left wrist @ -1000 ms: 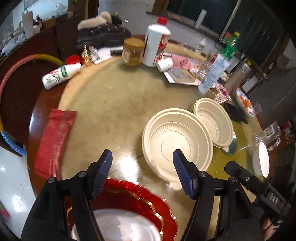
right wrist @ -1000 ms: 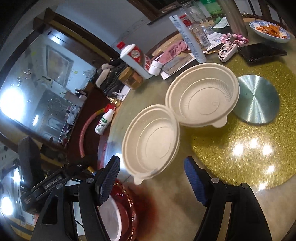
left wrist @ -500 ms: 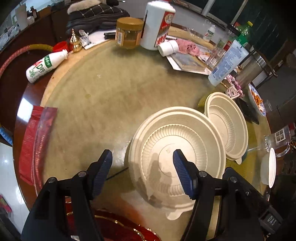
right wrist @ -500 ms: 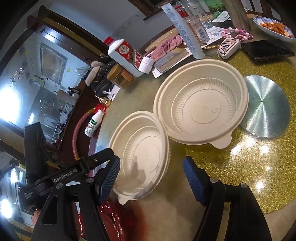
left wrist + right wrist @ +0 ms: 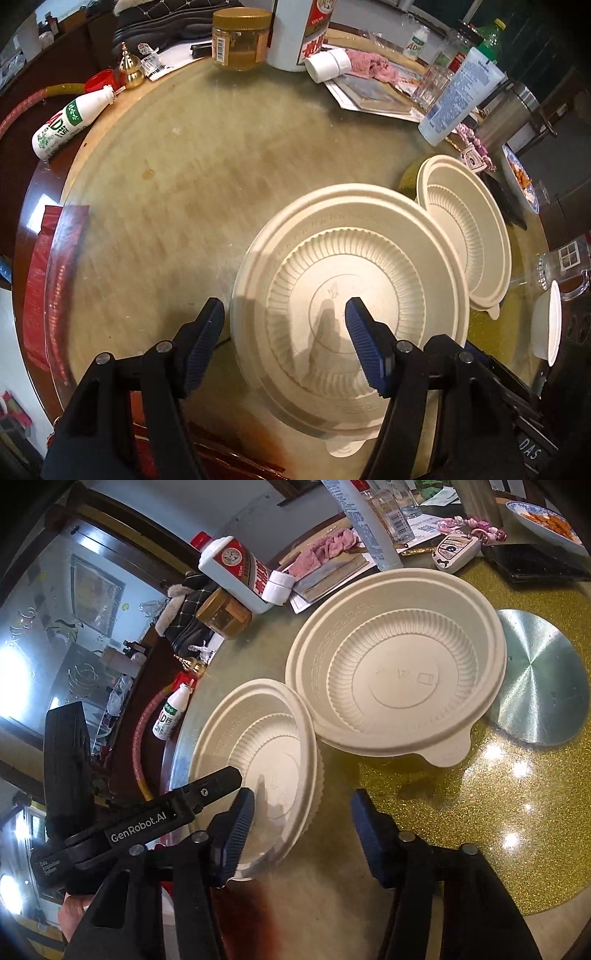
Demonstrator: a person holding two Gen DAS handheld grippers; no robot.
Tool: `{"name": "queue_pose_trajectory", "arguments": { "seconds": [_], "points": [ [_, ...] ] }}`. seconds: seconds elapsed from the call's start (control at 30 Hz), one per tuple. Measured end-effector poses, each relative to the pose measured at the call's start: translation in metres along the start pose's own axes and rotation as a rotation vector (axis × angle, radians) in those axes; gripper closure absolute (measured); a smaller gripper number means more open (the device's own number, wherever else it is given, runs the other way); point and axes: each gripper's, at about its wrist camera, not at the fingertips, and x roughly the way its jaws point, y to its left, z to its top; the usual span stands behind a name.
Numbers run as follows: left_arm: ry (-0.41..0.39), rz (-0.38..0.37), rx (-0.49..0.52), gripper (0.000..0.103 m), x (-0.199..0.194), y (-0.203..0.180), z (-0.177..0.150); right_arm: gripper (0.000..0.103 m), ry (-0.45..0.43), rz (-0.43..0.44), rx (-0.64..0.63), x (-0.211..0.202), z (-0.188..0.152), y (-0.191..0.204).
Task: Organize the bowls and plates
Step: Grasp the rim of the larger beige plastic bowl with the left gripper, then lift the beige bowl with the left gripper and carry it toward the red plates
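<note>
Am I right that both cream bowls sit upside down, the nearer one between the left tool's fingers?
Not quite. Both bowls sit right side up, open to the top. The left wrist view shows the ribbed inside of the nearer bowl, its left rim between the left tool fingers, and of the farther bowl beside it.

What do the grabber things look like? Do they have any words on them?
Both are black plastic. The left gripper and the right gripper each have two fingers tipped with ridged dark-blue pads, joined by round silver bolts. In the right wrist view the left one's side reads "GenRobot.AI" in white, with smaller white lettering nearby.
</note>
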Motion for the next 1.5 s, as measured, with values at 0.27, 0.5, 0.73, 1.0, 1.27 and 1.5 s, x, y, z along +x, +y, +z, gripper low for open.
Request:
{"name": "queue_pose_trajectory", "arguments": {
  "seconds": [0.27,0.5,0.73,1.0,1.27,1.5],
  "points": [
    [0.003,0.049,0.050,0.076,0.004,-0.006,-0.002,0.085,0.026,-0.008,-0.005,0.005,-0.001,0.000],
    [-0.026,0.065,0.071,0.082,-0.006,-0.008,-0.006,0.086,0.017,-0.030,-0.012,0.002,-0.002,0.000],
    [-0.062,0.068,0.091,0.082,-0.025,-0.010,-0.014,0.086,0.000,-0.036,-0.035,-0.008,-0.005,0.009],
    [-0.072,0.054,0.144,0.082,-0.037,-0.026,-0.036,0.086,-0.025,-0.052,-0.039,-0.032,-0.023,0.006],
    [-0.082,0.036,0.218,0.082,-0.046,-0.053,-0.070,0.086,-0.072,-0.092,-0.040,-0.068,-0.049,-0.009],
    [-0.102,0.033,0.270,0.082,-0.051,-0.077,-0.095,0.086,-0.109,-0.104,-0.025,-0.094,-0.075,-0.025]
  ]
}}
